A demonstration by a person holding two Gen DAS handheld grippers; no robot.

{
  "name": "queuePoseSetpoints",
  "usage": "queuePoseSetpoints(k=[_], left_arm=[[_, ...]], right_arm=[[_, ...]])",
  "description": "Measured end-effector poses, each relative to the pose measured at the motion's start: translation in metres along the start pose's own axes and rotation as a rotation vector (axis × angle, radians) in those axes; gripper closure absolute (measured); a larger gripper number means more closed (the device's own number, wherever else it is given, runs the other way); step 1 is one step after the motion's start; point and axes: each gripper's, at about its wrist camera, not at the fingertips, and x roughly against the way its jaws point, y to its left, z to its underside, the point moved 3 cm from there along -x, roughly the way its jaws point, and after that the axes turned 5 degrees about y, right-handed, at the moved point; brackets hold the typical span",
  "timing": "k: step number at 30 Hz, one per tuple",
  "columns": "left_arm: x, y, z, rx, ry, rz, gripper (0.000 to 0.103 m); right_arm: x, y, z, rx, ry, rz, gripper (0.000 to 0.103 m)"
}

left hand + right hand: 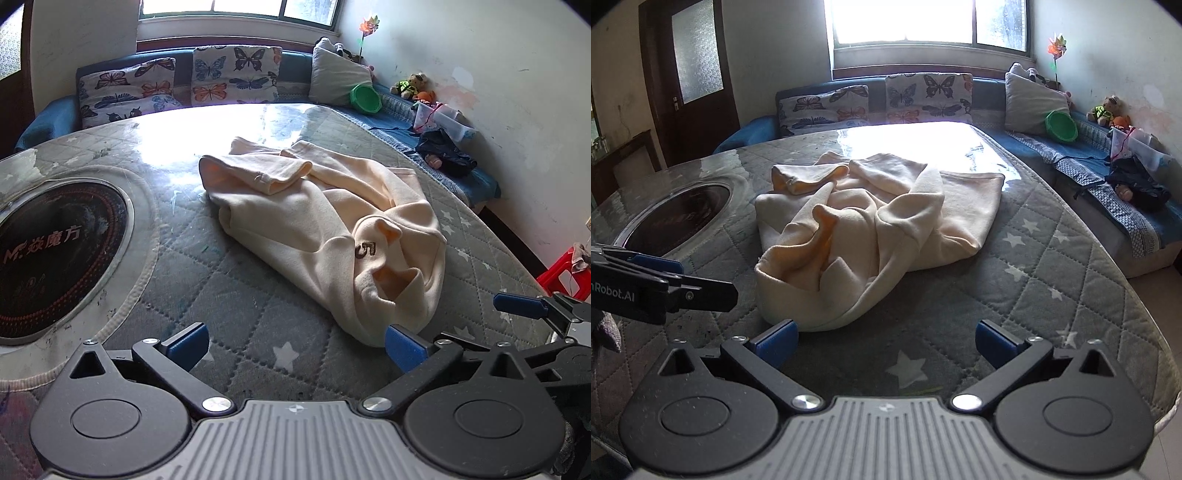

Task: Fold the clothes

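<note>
Cream sweater (871,225) lies crumpled mid-table (1052,280), long axis running near-right to far-left from the left view. Both grippers spread wide, holding nothing. Right gripper (884,341) sits just short of the near hem; left gripper (295,347) similar, hem toward its right finger.

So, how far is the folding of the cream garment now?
Nothing looks done: the garment lies crumpled on the table, with a sleeve thrown across it. Nothing is in hand; the left gripper and right gripper are both open, just short of its near edge. Spreading it flat and all folds remain.
</note>
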Motion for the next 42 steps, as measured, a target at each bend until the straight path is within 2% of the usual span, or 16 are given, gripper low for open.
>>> queuePoseSetpoints(k=[42], left_arm=[[-0.007, -0.005, -0.002, -0.003, 0.031, -0.011, 0.000]], right_arm=[[-0.006, 0.011, -0.006, 0.020, 0.003, -0.029, 0.000]])
